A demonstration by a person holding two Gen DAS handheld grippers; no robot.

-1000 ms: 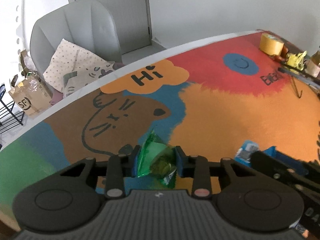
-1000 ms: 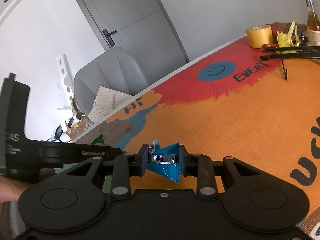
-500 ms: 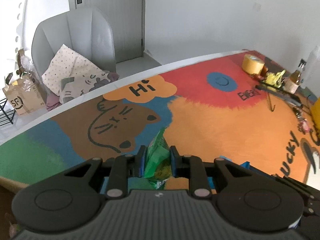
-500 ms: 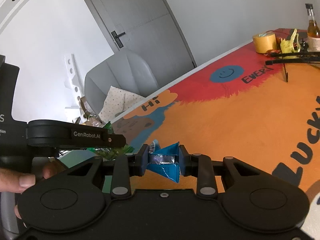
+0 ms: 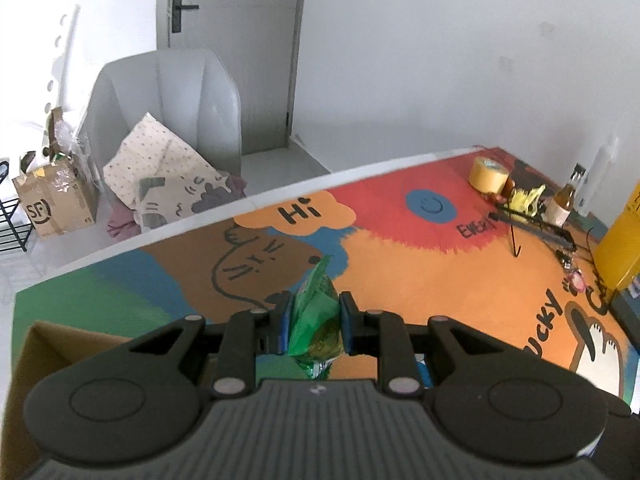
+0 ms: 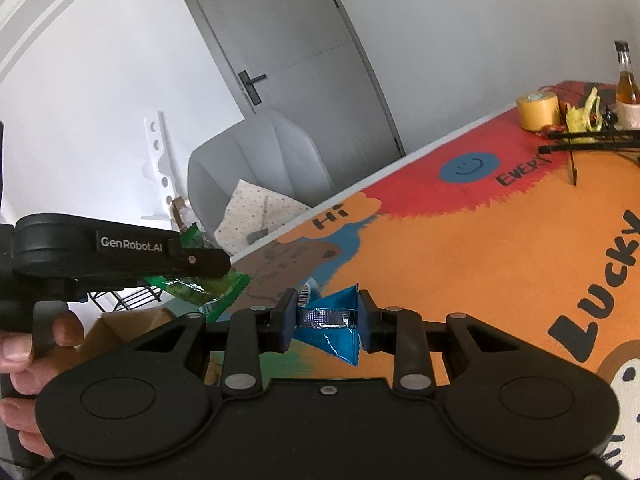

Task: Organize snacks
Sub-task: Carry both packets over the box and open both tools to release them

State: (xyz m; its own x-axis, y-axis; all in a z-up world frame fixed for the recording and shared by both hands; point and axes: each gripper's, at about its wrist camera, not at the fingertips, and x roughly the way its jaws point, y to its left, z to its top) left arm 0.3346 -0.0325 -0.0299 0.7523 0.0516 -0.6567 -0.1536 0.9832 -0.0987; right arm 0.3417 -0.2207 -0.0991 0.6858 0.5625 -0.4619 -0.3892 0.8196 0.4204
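Left wrist view: left gripper (image 5: 313, 322) clamped on a green snack packet (image 5: 314, 312), held above the painted counter (image 5: 420, 272); cardboard box (image 5: 28, 356) at lower left — tape roll (image 5: 488, 175) and bottle (image 5: 562, 200) at the far end. Right wrist view: right gripper (image 6: 327, 320) pinching a blue snack packet (image 6: 336, 330) off the counter — left gripper (image 6: 196, 259) alongside, a hand (image 6: 28, 364) on its grip.

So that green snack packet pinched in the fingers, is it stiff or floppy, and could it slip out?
The green snack packet looks floppy: it crumples between the left gripper pads, its ends drooping free. Probably light, since a narrow pinch carries it. The glossy film may be slippery, so it could slide.
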